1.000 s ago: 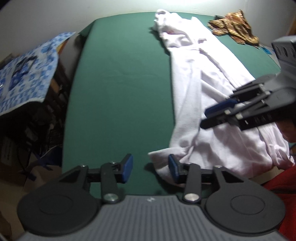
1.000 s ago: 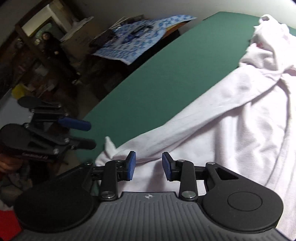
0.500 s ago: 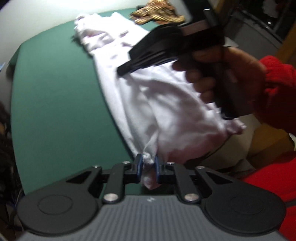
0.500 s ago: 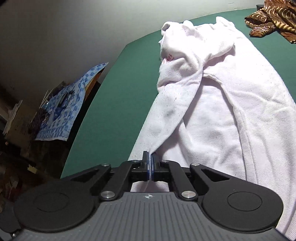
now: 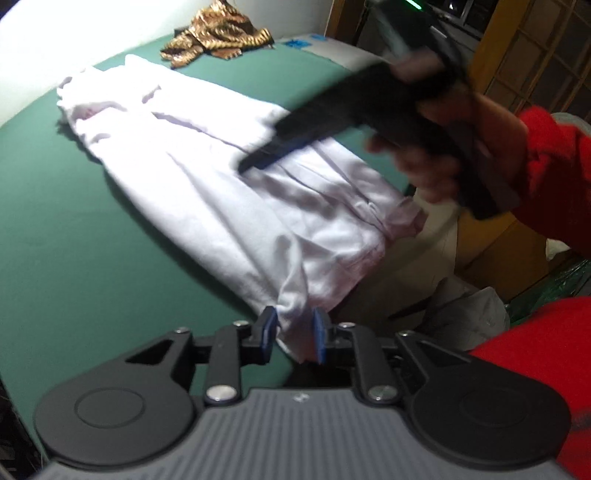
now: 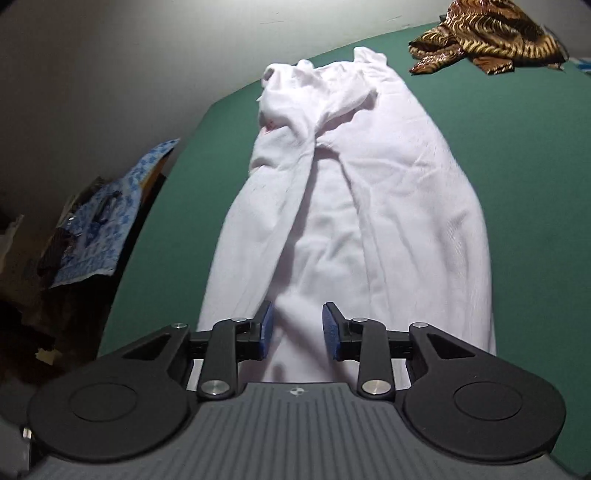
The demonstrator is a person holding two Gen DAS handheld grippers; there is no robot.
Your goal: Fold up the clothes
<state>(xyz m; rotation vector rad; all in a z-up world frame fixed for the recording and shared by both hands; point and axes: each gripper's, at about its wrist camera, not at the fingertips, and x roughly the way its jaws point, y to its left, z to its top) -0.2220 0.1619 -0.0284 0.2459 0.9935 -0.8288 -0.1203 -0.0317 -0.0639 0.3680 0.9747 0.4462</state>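
A white garment lies lengthwise on the green table, its near end hanging over the table edge. My left gripper is at the garment's near corner; its jaws are opening, and the bunched corner sits loose between the blue pads. My right gripper hovers over the garment near its front end, jaws opening, with cloth lying under and between the pads but not pinched. In the left wrist view the right gripper is blurred above the cloth's middle, held by a hand in a red sleeve.
A brown and gold patterned cloth lies at the table's far right corner. A blue patterned cloth covers clutter left of the table. Bare green table flanks the garment. Wooden furniture stands past the near edge.
Half a second ago both grippers were shut on folds of the garment; now both stand apart and the cloth is let go. The right gripper has shifted sideways over the garment.
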